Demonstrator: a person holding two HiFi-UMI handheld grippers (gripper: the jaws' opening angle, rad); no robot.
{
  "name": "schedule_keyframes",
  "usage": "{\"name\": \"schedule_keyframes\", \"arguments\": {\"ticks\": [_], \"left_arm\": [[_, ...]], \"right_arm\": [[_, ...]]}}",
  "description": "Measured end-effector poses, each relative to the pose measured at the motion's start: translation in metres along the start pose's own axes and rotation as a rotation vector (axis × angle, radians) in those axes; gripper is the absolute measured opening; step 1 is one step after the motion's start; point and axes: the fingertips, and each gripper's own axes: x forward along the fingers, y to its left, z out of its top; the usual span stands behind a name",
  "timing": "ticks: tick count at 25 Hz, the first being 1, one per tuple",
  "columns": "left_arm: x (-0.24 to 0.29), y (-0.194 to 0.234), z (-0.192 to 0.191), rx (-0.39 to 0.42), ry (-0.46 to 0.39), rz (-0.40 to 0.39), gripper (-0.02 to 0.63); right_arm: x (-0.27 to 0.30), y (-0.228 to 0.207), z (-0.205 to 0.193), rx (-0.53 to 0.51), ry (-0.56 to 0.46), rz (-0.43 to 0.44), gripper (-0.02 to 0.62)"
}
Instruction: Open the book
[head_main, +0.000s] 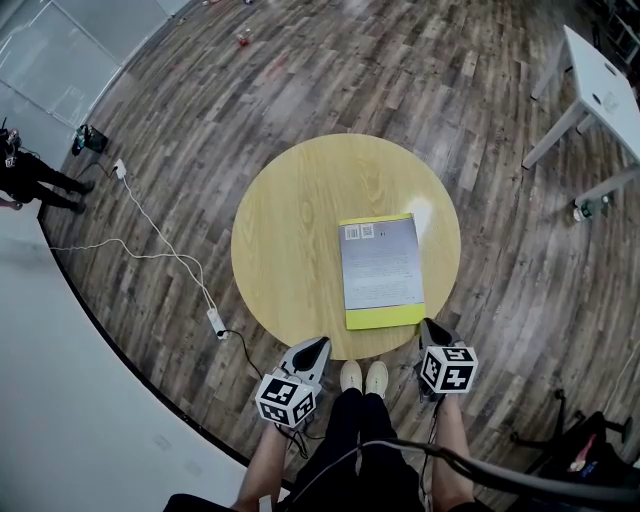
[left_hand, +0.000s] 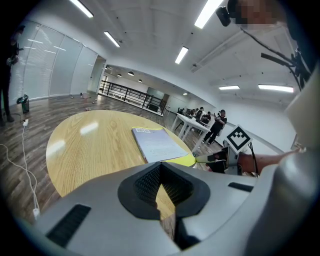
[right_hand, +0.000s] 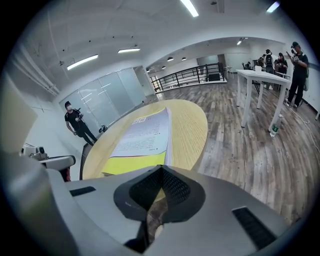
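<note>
The round desk (head_main: 290, 240) carries 1 obstacle, the book (head_main: 380, 272), flat by its near right edge; the left half and far edge are bare wood, open to pass.

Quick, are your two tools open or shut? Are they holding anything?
Left tool: closed, holding nothing.
Right tool: closed, holding nothing.

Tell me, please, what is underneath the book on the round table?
The closed book lies flat on the round wooden table, and bare wood shows along its sides. Nothing pokes out from beneath it, but the patch directly under the book is covered and cannot be seen.
</note>
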Motion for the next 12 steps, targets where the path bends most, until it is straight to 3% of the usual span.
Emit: {"name": "schedule_keyframes", "arguments": {"ticks": [12], "left_arm": [[-0.018,0.008,0.017,0.001,-0.052,0.027,-0.002]], "right_arm": [[-0.016,0.019,0.02,-0.022,-0.059,0.023,0.003]]}}
